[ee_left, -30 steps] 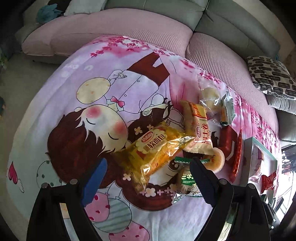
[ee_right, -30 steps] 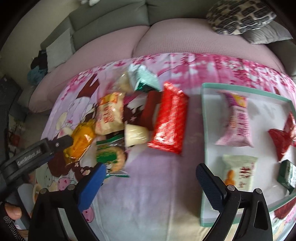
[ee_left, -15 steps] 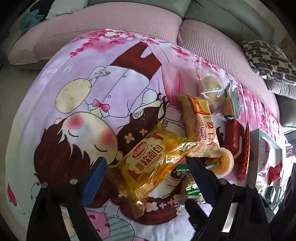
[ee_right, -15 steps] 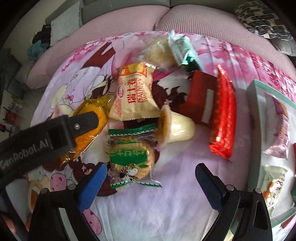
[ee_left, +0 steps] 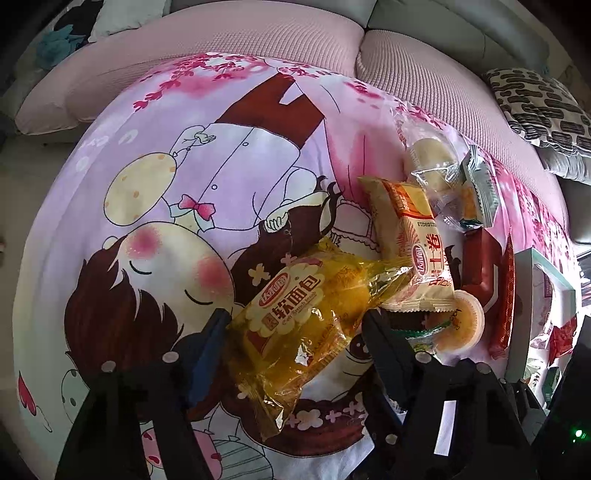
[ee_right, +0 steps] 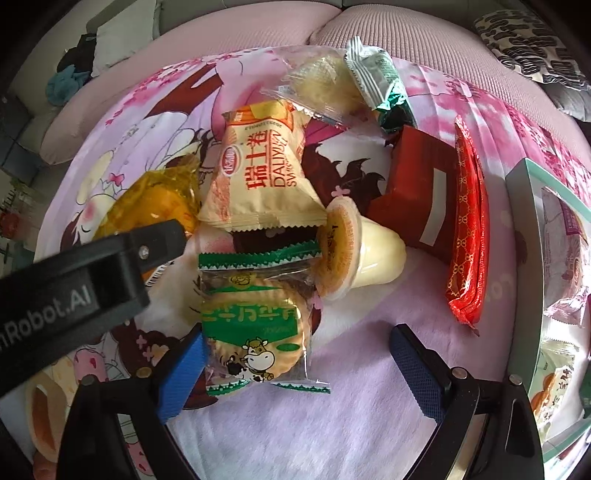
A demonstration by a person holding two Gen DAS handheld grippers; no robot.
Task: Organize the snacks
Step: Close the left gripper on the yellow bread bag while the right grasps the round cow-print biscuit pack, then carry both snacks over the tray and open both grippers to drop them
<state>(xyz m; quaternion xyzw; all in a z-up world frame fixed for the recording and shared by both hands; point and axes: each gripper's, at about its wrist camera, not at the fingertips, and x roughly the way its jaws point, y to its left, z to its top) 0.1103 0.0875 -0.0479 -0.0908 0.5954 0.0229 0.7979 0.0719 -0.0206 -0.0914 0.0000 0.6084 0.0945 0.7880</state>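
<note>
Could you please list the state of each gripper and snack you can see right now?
Left gripper: open around yellow bread bag.
Right gripper: open, by biscuit pack.
Yellow bread bag: sealed, lying flat.
Biscuit pack: sealed, lying flat.
Pudding cup: sealed, tipped over.
Tray: holding snacks.

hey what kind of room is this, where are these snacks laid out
Most likely a home living room. A grey sofa with a patterned cushion curves behind, and wrapped snacks like the yellow bread packet lie on a pink cartoon-print cloth.

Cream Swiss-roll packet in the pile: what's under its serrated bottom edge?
The cream Swiss-roll packet overlaps the yellow bread bag's twisted end and the orange-lidded jelly cup's rim. Anything else beneath is covered.
</note>
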